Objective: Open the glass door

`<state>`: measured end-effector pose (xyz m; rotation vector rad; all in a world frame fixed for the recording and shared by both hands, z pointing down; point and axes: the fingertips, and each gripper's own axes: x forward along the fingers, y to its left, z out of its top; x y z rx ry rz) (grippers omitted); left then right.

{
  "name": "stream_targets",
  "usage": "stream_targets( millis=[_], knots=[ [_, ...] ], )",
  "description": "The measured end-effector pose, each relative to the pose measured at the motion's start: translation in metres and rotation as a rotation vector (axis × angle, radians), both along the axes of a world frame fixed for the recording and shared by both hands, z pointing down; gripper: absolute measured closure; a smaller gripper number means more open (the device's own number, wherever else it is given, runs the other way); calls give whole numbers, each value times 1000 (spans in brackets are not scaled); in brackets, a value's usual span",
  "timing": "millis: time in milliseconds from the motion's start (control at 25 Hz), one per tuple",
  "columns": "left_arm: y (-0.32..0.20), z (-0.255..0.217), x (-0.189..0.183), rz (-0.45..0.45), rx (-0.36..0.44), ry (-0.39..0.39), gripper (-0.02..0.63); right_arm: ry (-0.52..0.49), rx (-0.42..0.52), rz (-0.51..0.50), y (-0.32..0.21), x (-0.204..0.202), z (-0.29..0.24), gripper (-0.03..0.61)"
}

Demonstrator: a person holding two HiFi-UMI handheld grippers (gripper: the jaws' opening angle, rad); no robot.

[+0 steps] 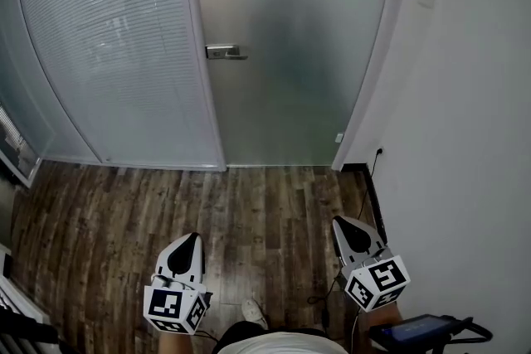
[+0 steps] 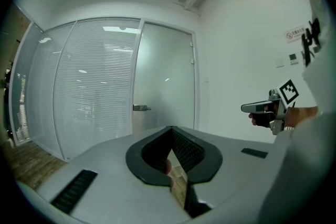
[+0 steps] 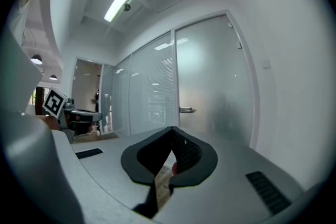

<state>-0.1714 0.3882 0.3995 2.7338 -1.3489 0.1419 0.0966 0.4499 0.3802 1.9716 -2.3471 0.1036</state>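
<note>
Door [image 1: 290, 46] is standing closed ahead of me, handle [image 1: 226, 53] on its left edge. I am holding the left gripper [image 1: 191, 240] and right gripper [image 1: 340, 224] low, well short of it, each with its 2 jaws pressed together, empty.

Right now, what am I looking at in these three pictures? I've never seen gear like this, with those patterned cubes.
There is no robot here. A person stands on a wood floor and holds a hand tool called a gripper in each hand. The head view comes from a camera on the person's head, looking down at the left gripper and the right gripper. The marker cubes are part of them. The other two views come from cameras riding on each gripper, looking along its jaws. Both pairs of jaws are together and hold nothing. Ahead is a shut frosted glass door with a metal handle. Neither gripper touches it.
</note>
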Motion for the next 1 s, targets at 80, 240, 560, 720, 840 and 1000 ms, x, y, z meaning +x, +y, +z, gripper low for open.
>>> stream_targets(
  millis=[80, 240, 560, 720, 840, 1000],
  knots=[
    [-23, 1, -10, -3, -3, 5, 615, 4, 4, -5, -27, -11, -4, 577],
    [-60, 8, -30, -3, -11, 2, 615, 3, 14, -7, -70, -31, -11, 577],
    [-119, 21, -49, -24, -37, 19, 615, 17, -31, -4, -125, -42, -2, 577],
    [-144, 20, -39, -17, -34, 19, 615, 6, -33, -7, -151, -35, -1, 577],
    [-168, 16, -29, -18, -21, 7, 615, -8, -22, -15, -177, -26, 1, 577],
    [-206, 6, -6, -34, -2, -2, 615, -23, -4, -43, -218, -7, 0, 577]
  ],
)
